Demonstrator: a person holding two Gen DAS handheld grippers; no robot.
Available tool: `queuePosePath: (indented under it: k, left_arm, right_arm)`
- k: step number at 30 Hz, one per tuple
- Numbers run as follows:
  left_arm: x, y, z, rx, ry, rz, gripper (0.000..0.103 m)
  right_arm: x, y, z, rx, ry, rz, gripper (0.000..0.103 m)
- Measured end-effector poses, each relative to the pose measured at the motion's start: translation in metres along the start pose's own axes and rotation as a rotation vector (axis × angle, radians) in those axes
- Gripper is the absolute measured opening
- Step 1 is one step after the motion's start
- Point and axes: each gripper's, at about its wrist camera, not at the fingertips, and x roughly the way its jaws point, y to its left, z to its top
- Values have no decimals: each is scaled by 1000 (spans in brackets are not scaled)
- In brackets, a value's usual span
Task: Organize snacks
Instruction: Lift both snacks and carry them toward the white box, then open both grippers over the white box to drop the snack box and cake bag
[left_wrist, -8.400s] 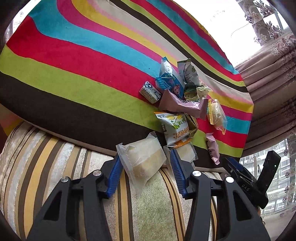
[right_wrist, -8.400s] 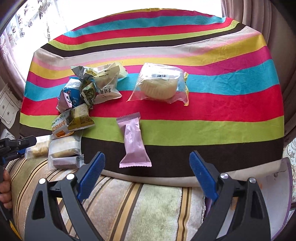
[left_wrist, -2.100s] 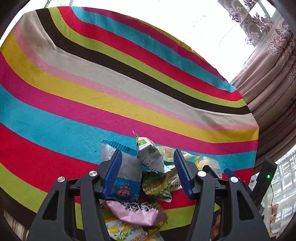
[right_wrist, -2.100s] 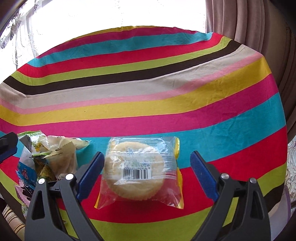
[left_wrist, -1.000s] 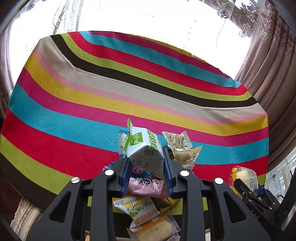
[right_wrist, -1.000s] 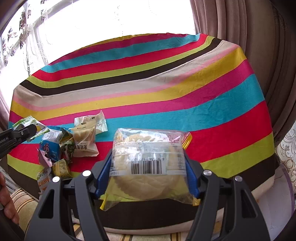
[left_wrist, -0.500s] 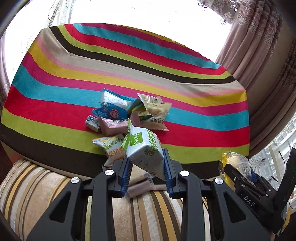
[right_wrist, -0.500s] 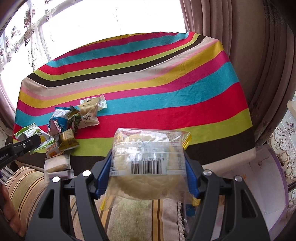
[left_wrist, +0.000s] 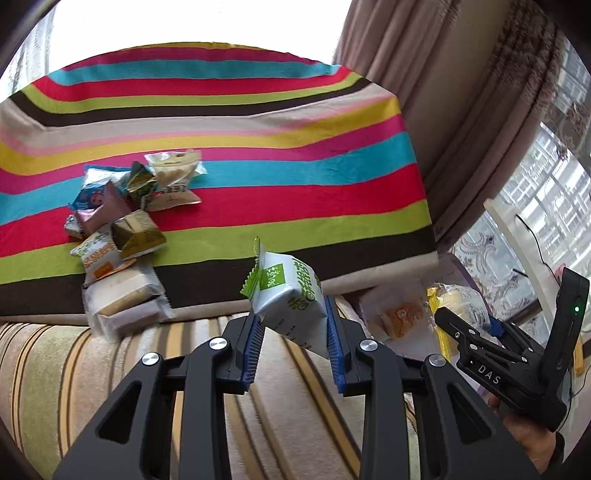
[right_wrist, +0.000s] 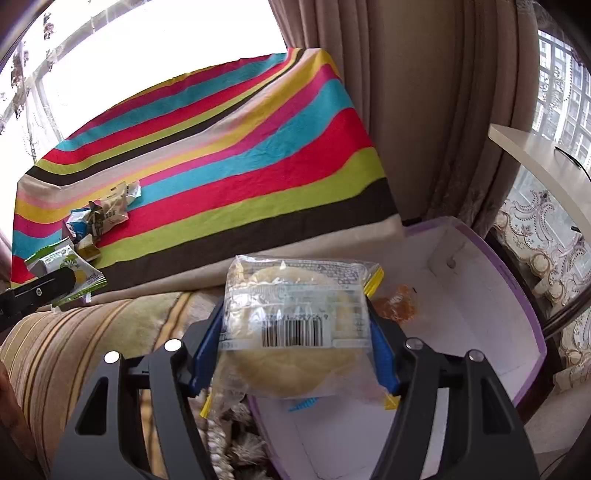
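Left gripper (left_wrist: 291, 332): closed on a white-and-green snack packet (left_wrist: 286, 295), which sits tilted between the blue pads above the striped sofa cushion (left_wrist: 110, 369).
Right gripper (right_wrist: 295, 343): clamped on a clear bag with a round pale cake (right_wrist: 295, 325), barcode label facing the camera, held over the near edge of the box.
Box (right_wrist: 509, 280): white inside, purple rim, standing beside the sofa at the corner of the cloth; a small orange-wrapped snack (right_wrist: 399, 306) lies in it, though it is partly hidden behind the bag.
Striped cloth (left_wrist: 277, 177): bright bands of colour.
Snack pile (left_wrist: 125, 206): loose packets clustered on the cloth's left part, the nearest two (left_wrist: 123, 299) lying at its near edge and onto the cushion.
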Motion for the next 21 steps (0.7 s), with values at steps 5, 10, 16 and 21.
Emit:
queuePosePath:
  k: [5, 10, 16, 21]
  left_arm:
    - [19, -50, -14, 125, 69, -43, 29]
    - [31, -86, -24, 208, 119, -88, 29]
    - [49, -108, -33, 239, 202, -155, 29]
    - [58, -118, -34, 237, 236, -182, 30]
  right_arm:
    - [-8, -25, -19, 20, 14, -19, 68]
    - [-8, -39, -31, 40, 39, -16, 68]
    - [-8, -59, -42, 58, 72, -28, 69]
    - [-9, -75, -45, 87, 81, -41, 70]
